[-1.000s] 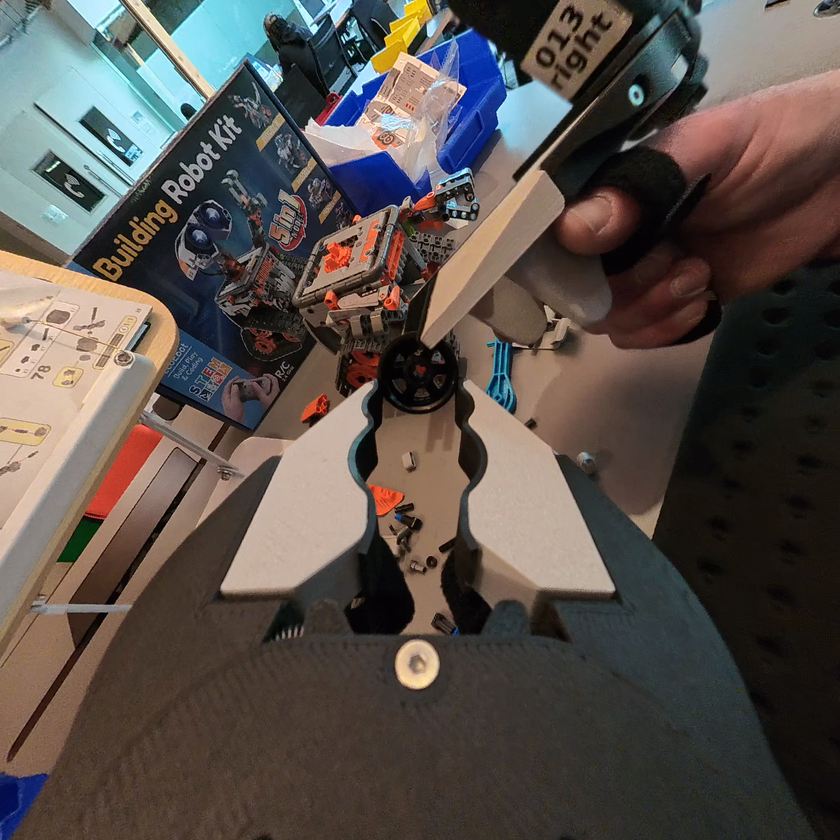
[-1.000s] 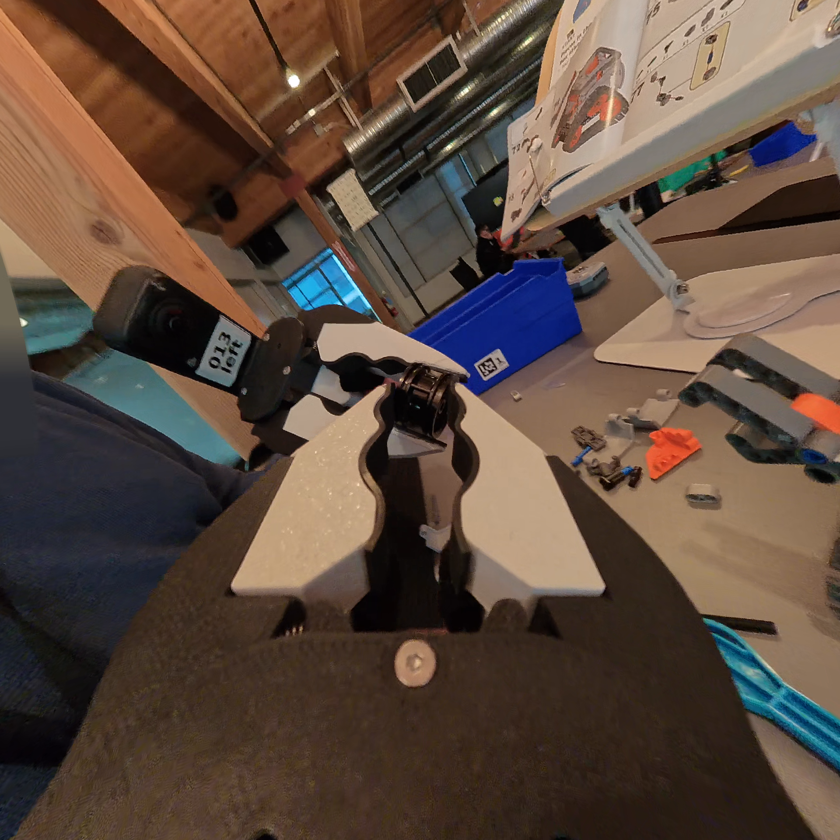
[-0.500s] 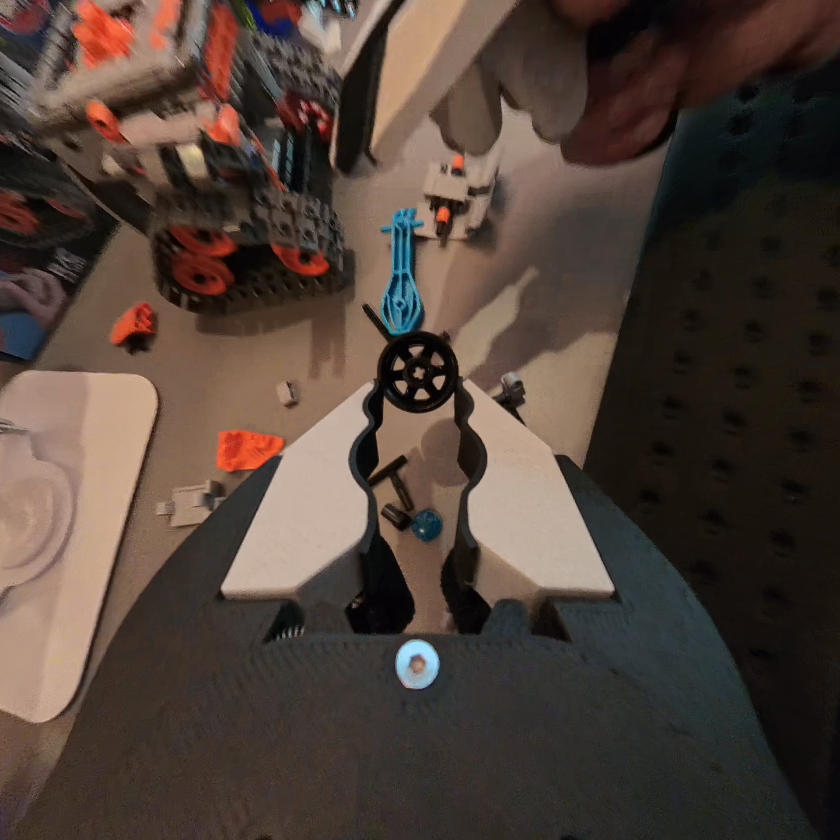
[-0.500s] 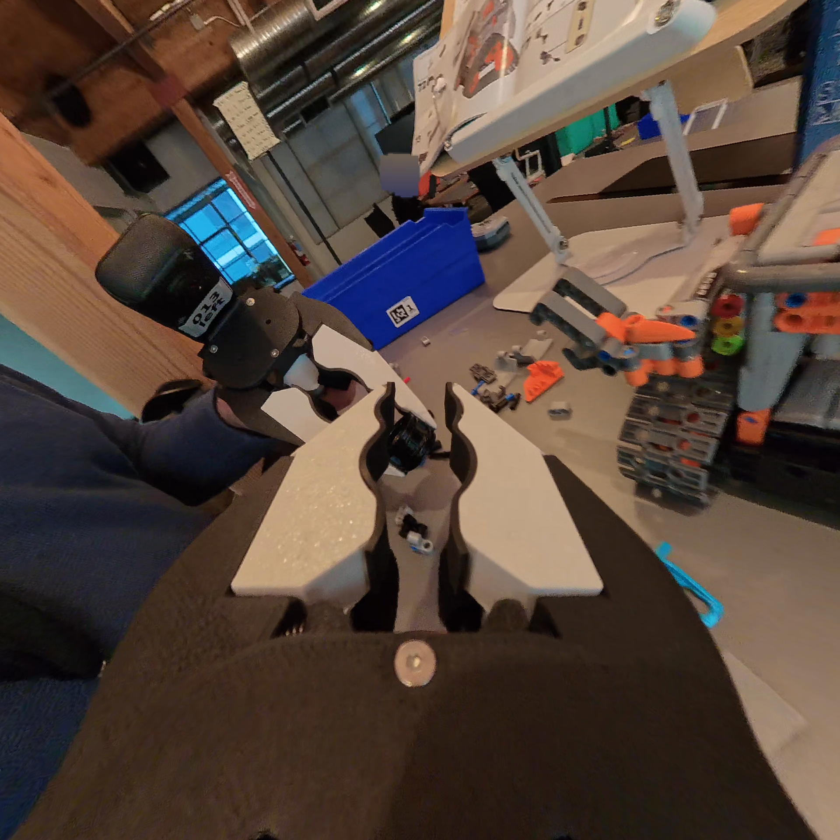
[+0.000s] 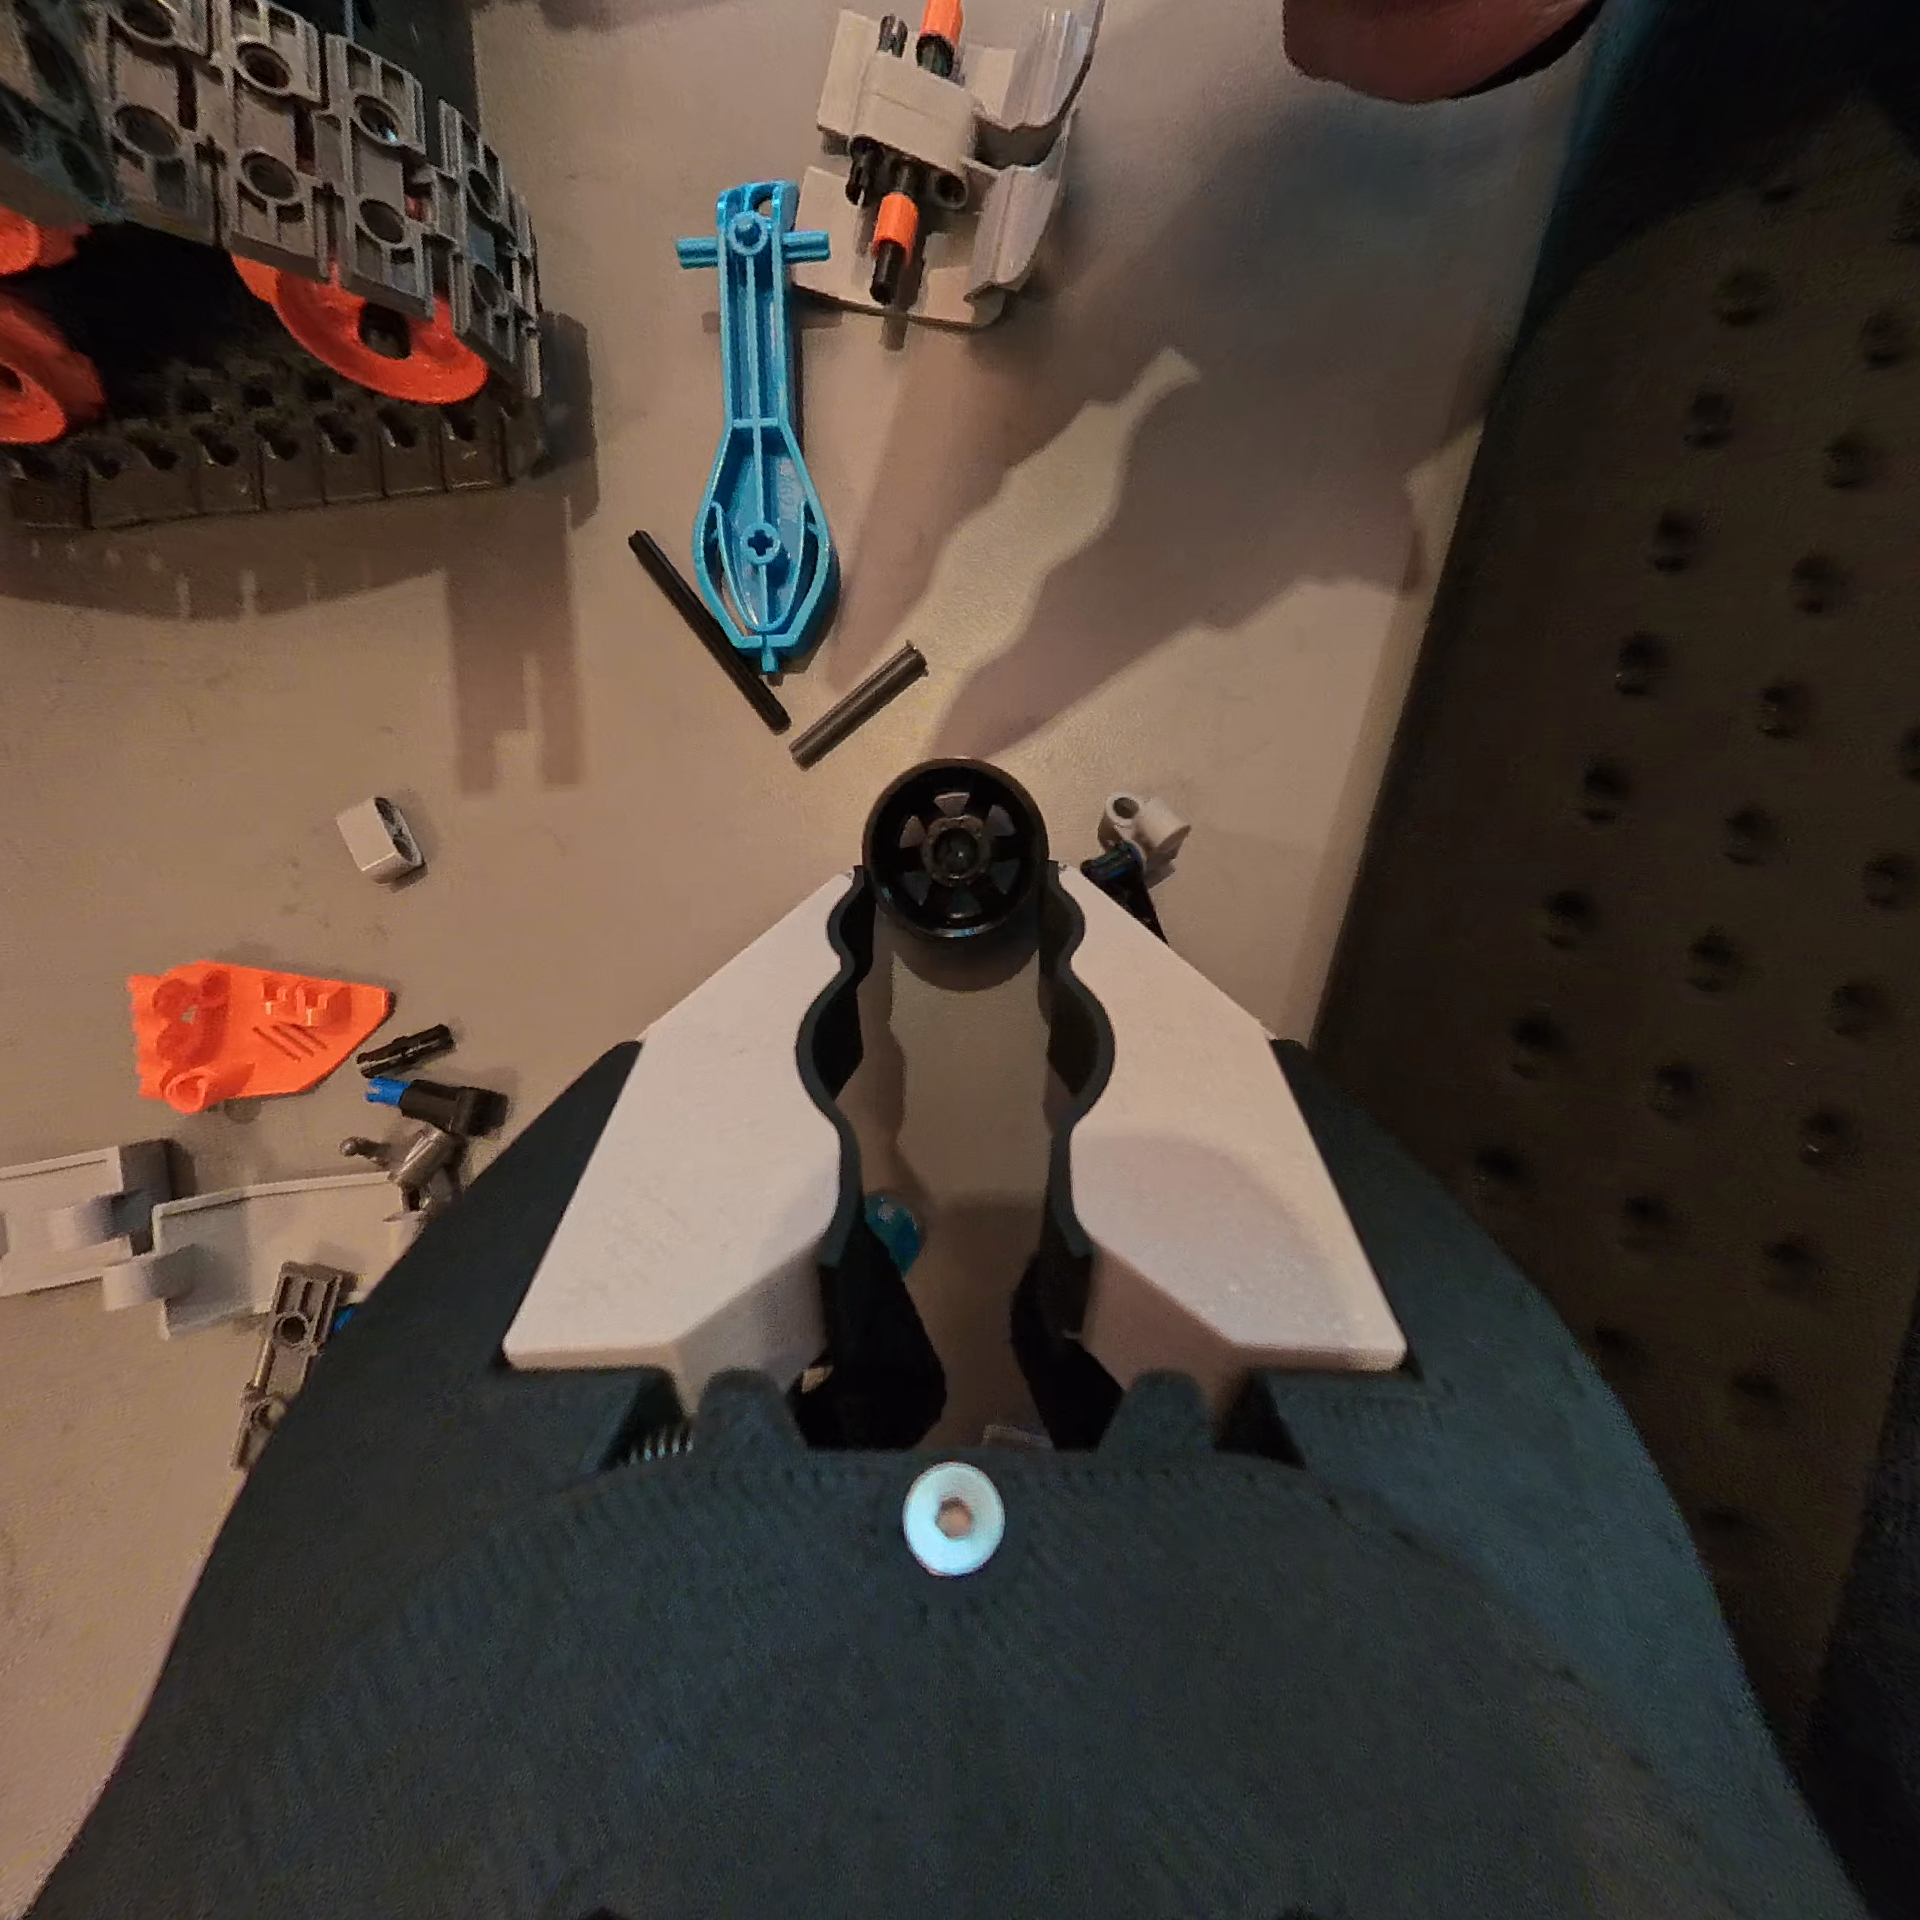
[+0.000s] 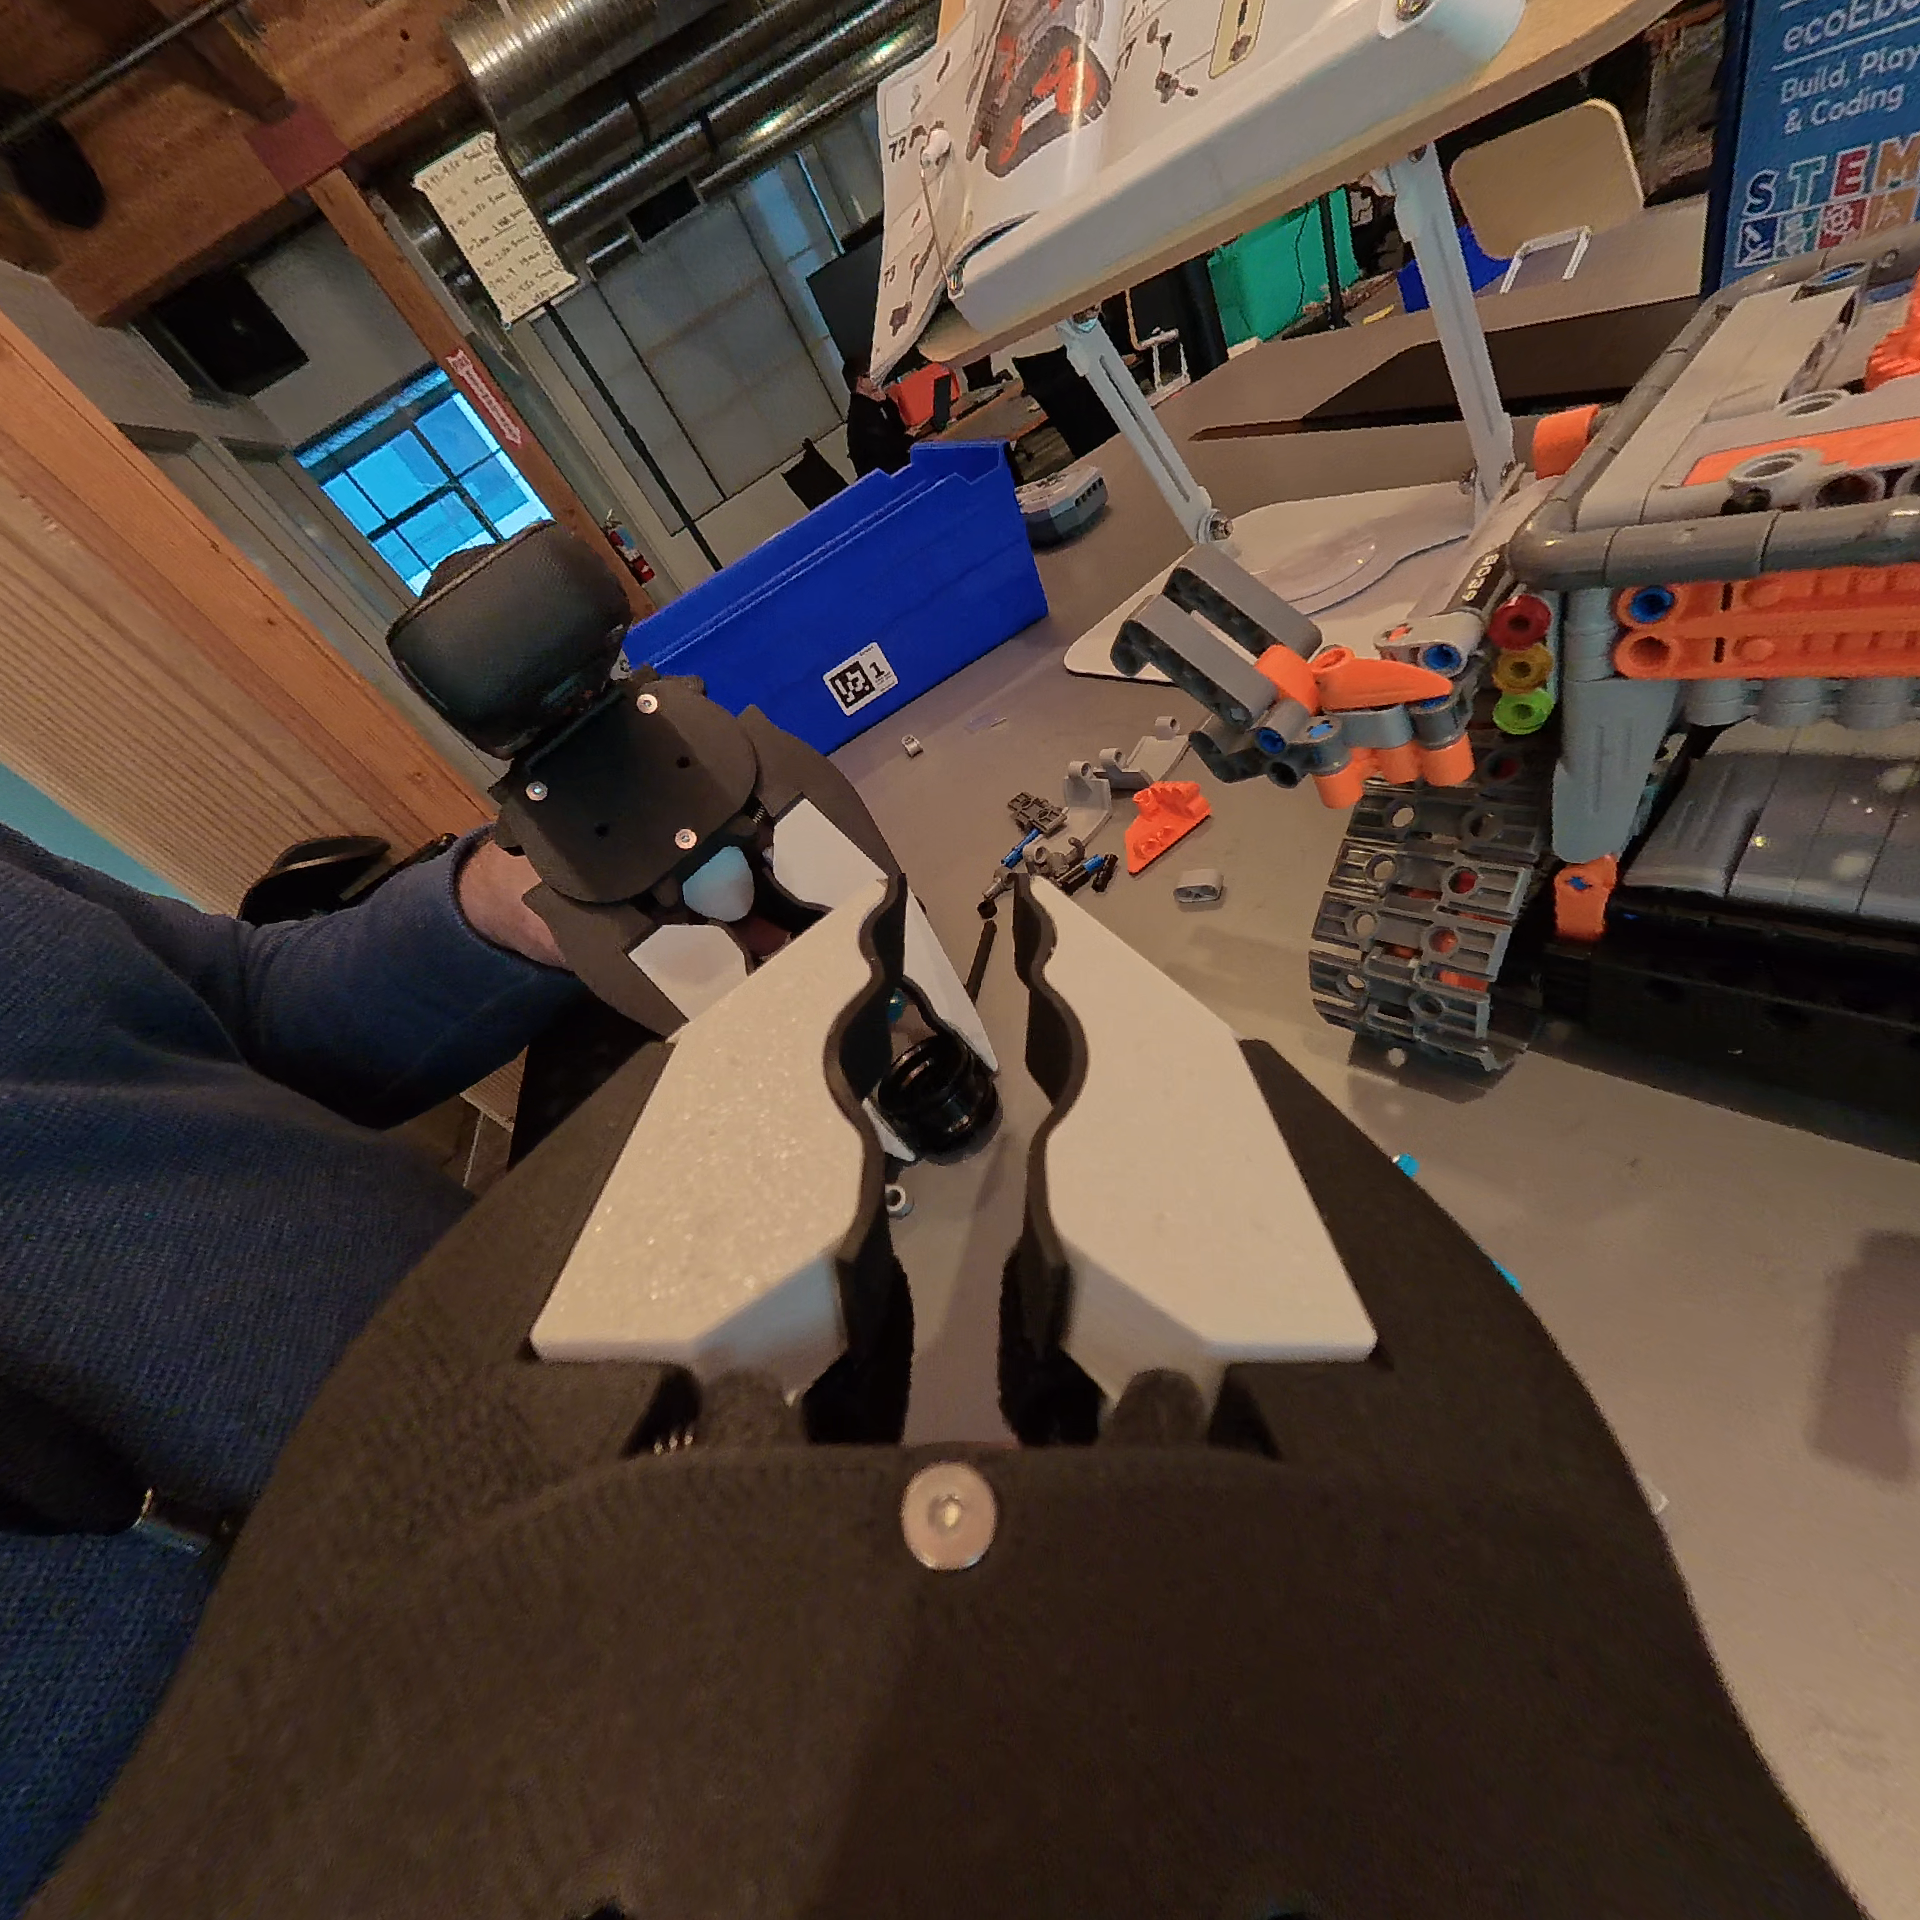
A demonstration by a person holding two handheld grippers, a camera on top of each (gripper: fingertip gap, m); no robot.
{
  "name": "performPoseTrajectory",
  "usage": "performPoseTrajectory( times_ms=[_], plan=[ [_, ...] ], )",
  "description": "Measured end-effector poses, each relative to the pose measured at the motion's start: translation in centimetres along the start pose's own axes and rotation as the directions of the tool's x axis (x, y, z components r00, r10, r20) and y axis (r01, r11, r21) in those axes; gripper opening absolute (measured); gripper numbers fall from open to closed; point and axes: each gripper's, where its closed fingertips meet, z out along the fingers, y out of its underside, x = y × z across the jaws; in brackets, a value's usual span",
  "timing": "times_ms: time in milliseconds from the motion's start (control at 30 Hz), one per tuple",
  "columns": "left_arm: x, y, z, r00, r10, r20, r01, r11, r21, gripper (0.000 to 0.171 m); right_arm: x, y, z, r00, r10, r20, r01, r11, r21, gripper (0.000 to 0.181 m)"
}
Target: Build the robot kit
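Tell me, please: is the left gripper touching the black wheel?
Touching. In the left wrist view the black wheel sits pinched between the tips of the left gripper, with both tips pressed against its rim and no gap visible.

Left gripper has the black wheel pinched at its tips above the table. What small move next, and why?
Probably lower the left gripper a little and set the black wheel on the bare grey table. It points straight down there, and the right gripper stands open and apart, holding nothing.

Print on blue box (image 6: pixel 1829 135), open booklet (image 6: pixel 1049 94), blue bin's (image 6: pixel 852 613) sticker (image 6: pixel 860 677).
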Motion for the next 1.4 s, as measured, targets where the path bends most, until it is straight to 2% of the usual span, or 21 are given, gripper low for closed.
performPoseTrajectory(
  times_ms=[300, 667, 1000, 1400],
  plan=[
    [-0.3, -0.4, -0.9, 1.0, -0.028, 0.01, 0.028, 0.998, 0.058, 0.033, 0.3, -0.5, -0.4, 1.0, -0.011, 0.0, 0.011, 0.999, 0.033, 0.019],
    [-1.3, 0.9, -3.3, 0.995, -0.063, 0.076, 0.054, 0.992, 0.114, 0.033, 0.6, -0.9, -0.8, 1.0, -0.02, -0.014, 0.021, 0.998, 0.061, 0.019],
    [-3.4, 3.4, -5.9, 0.971, -0.129, 0.203, 0.084, 0.973, 0.216, 0.029, 0.8, -0.9, -1.0, 0.998, -0.043, -0.035, 0.045, 0.997, 0.067, 0.019],
    [-4.4, 7.6, -9.6, 0.935, -0.213, 0.282, 0.162, 0.968, 0.194, 0.028, 0.7, -0.5, -0.6, 0.996, -0.072, -0.045, 0.073, 0.997, 0.036, 0.019]
  ],
)
